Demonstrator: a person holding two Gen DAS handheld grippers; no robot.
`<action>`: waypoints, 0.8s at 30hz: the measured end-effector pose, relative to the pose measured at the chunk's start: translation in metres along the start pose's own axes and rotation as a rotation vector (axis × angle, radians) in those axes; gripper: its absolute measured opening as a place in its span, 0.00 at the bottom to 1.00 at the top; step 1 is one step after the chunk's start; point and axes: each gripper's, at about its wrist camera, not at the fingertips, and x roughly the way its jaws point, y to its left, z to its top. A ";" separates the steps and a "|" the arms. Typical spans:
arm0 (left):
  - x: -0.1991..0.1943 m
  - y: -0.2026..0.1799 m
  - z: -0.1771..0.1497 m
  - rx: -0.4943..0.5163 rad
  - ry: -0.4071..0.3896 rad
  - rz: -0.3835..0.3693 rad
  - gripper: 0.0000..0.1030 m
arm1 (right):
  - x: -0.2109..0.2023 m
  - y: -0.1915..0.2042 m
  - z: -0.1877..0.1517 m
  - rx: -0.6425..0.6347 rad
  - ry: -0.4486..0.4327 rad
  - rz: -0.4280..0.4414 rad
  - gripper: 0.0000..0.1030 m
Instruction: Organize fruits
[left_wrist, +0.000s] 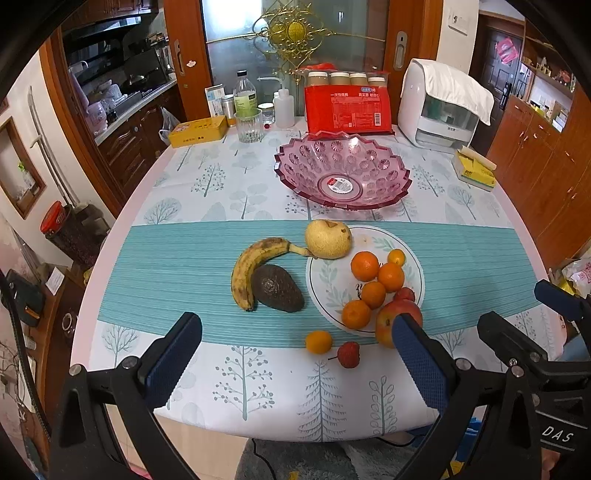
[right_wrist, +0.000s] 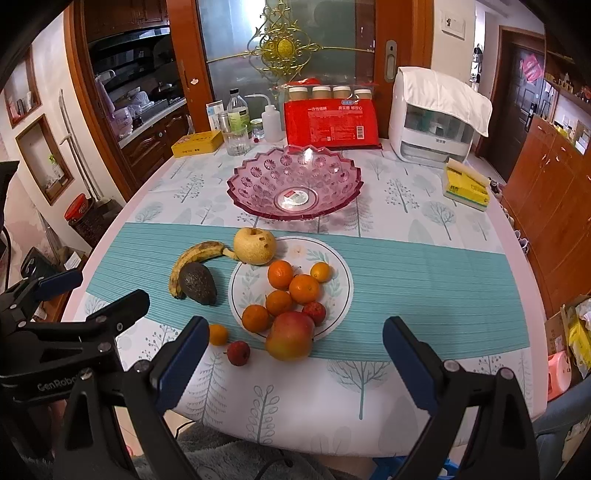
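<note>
Both grippers hang over the near table edge, jaws spread wide, nothing between them.

Left gripper: the small orange and the red berry lie on the cloth right ahead, between its fingers in view but not touched. The avocado and banana sit farther ahead, a bit left of centre, touching each other. The apple is just behind its right finger, partly hidden by it. The plate is ahead to the right with four tangerines, a small yellow-orange fruit and a second red berry on it. The pear rests on the plate's far-left rim, against the banana stem. The pink bowl is well beyond, empty of fruit.

Right gripper: the apple lies straight ahead between its fingers, half on the plate rim, untouched. The red berry and the small orange are ahead-left, the orange just beside the left finger. The avocado, banana and pear are farther ahead-left. The bowl is well ahead, centred.

The left gripper shows at the left edge of the right wrist view; the right gripper shows at the right edge of the left wrist view.
</note>
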 end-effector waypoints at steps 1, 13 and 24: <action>0.000 0.000 0.000 0.002 0.000 0.001 0.99 | -0.001 0.000 0.000 0.001 0.001 0.000 0.93; 0.004 0.005 0.005 -0.015 0.004 -0.030 0.99 | 0.003 0.000 0.001 0.006 0.013 0.003 0.93; 0.024 0.016 0.007 -0.018 0.045 -0.017 0.99 | 0.024 0.003 -0.004 0.018 0.067 0.013 0.93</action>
